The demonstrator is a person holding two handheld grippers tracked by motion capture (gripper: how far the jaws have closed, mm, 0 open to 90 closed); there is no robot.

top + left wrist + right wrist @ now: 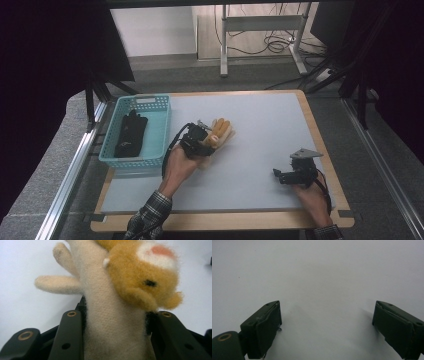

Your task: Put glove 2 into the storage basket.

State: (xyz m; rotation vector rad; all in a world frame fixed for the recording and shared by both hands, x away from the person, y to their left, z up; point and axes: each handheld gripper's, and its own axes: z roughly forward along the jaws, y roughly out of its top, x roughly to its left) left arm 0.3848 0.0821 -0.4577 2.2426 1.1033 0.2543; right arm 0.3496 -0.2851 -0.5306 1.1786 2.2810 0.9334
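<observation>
Between my left jaws sits a plush toy (pixel 112 322), very close to the camera in the left gripper view: both black jaws press on its cream body from the two sides, and its orange head with a black eye and pink spot fills the upper right of that frame. Two cream limbs stick out to the upper left.

From the high view, my left gripper (pixel 200 142) is near the middle of the frame, holding the toy (pixel 220 132) above the grey table (pixel 265 130), just right of the blue basket (pixel 161 120). Inside the basket, at the left of the frame, lies a black thing (pixel 131 135); what it is I cannot tell.

At the lower right of the high view, my right gripper (pixel 280 174) is low over the table. Its jaws are spread wide, with bare grey table between them.
</observation>
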